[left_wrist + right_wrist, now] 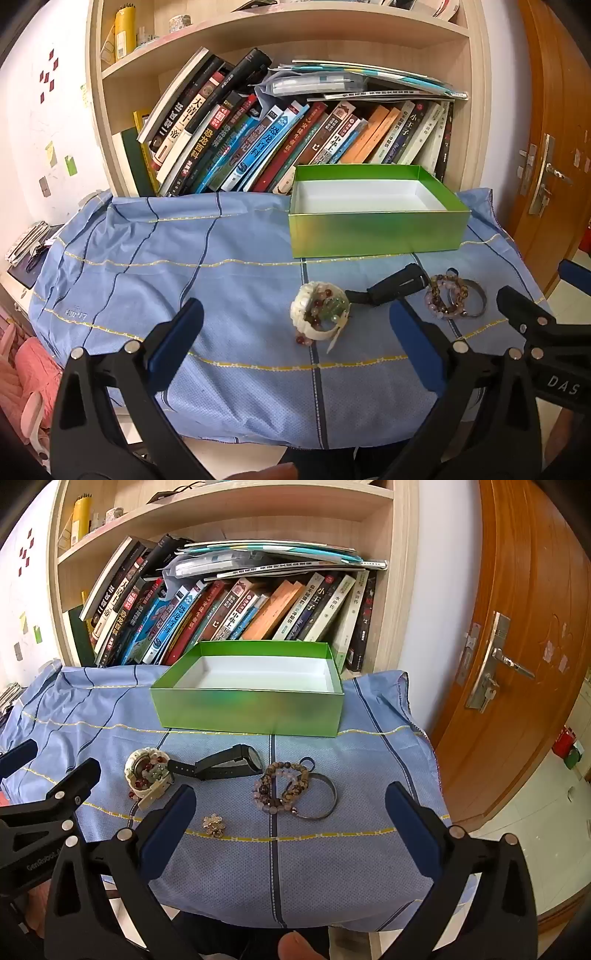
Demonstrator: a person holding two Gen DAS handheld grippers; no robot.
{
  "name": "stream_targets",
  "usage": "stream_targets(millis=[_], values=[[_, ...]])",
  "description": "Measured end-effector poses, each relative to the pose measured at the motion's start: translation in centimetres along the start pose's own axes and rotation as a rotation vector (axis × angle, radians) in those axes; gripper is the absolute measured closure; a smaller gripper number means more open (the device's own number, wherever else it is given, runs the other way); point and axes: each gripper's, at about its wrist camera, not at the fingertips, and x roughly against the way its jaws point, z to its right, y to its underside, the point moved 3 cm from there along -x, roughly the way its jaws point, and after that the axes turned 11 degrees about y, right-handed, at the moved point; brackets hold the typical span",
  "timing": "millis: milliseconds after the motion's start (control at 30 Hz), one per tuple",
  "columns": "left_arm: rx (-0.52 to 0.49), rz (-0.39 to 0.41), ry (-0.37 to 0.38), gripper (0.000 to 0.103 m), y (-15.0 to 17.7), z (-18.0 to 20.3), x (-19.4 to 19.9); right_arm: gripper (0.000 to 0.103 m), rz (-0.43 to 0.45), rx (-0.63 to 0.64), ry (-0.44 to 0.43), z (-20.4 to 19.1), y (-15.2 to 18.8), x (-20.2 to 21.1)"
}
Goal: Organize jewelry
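Observation:
An open green box [376,229] [251,710] with a white, empty inside stands at the back of the blue cloth. In front of it lie a white bangle full of coloured beads [320,312] [147,775], a black watch [397,286] [225,766], beaded bracelets [445,297] [282,786] on a metal bangle [325,797], and a small gold flower brooch [212,824]. My left gripper [295,347] is open, hovering near the front edge before the white bangle. My right gripper [290,827] is open, just before the bracelets.
A wooden bookshelf [280,122] packed with leaning books stands right behind the box. An orange door [517,657] is to the right. The blue striped cloth [184,280] drapes over the table's front edge. Papers [27,243] lie at the far left.

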Motion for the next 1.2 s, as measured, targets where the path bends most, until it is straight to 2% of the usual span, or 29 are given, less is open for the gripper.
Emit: stream_targets(millis=[1200], values=[[-0.007,0.0,-0.007,0.004,0.01,0.0,-0.09,0.003,0.001,-0.002,-0.002,0.14,-0.02,0.12]])
